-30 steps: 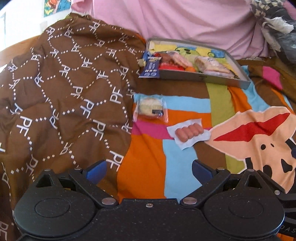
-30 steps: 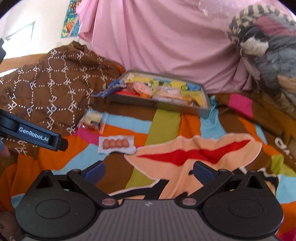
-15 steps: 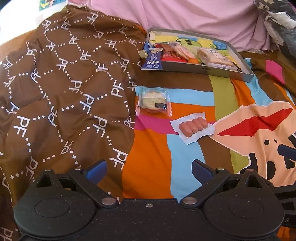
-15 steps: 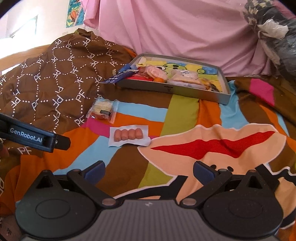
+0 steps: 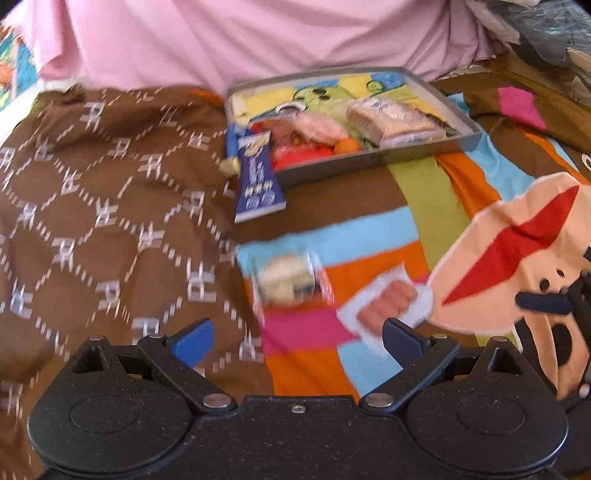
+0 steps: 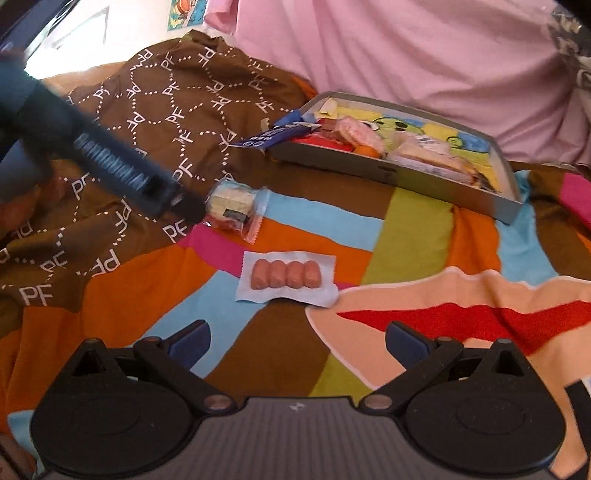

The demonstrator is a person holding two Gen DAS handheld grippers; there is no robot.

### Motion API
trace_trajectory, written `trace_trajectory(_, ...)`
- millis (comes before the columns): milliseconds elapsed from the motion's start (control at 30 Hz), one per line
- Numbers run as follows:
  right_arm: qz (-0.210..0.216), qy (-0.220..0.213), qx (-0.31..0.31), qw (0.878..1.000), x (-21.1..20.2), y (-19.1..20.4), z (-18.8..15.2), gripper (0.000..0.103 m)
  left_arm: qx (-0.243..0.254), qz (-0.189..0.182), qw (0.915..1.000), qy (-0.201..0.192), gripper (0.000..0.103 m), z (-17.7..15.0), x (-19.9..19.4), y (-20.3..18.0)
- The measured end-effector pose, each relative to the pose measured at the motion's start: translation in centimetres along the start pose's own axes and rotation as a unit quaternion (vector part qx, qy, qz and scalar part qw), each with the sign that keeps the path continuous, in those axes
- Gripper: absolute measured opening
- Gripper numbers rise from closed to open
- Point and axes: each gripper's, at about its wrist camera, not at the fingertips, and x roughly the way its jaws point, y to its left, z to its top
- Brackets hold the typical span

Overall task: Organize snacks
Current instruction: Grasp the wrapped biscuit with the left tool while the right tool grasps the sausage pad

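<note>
A grey tray [image 5: 369, 162] [image 6: 406, 177] holding several wrapped snacks rests at the back of the bed. A blue packet [image 5: 256, 177] [image 6: 280, 134] hangs over its left corner. In front of it lie a clear-wrapped round cake [image 5: 286, 282] [image 6: 232, 203] and a white pack of small sausages [image 5: 388, 304] [image 6: 286, 277]. My left gripper [image 5: 297, 338] is open just short of the cake, and one of its fingers [image 6: 122, 170] reaches toward the cake in the right wrist view. My right gripper [image 6: 297, 341] is open just short of the sausages.
A brown blanket with white PF letters [image 5: 92, 221] [image 6: 166, 110] is heaped on the left. The snacks lie on a bright striped bedspread [image 5: 436, 199]. Pink cloth [image 5: 258, 37] rises behind the tray. A pile of bags [image 5: 546, 29] fills the back right corner.
Both grippers have moved forward and lower over the bed: the left one toward the cake, the right one toward the sausage pack. Both stayed open. The left view is blurred by motion.
</note>
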Motion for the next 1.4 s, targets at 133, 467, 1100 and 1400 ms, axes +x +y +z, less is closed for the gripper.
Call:
trace_trajectory(133, 0.006, 0.005, 0.005, 1.000, 2.0, 0.0, 0.5, 0.103, -0.015, -0.006, 0.9998, 0.008, 0.098, 1.3, 2.2, 0.8)
trace_trajectory(467, 0.011, 0.022, 0.045, 0.999, 8.1, -0.7, 2.9, 0.103, -0.050, 0.000, 0.9985, 0.024, 0.095, 3.0, 8.9, 1.3)
trace_trajectory(1100, 0.044, 0.023, 0.041, 0.998, 9.9, -0.7, 2.5, 0.091, -0.052, -0.010, 0.9984, 0.020, 0.065, 1.7, 11.1, 2.0)
trace_trajectory(1400, 0.043, 0.043, 0.034, 0.998, 7.1, -1.4, 1.3, 0.091, -0.067, -0.029, 0.9971, 0.020, 0.060, -0.4, 9.5, 2.1)
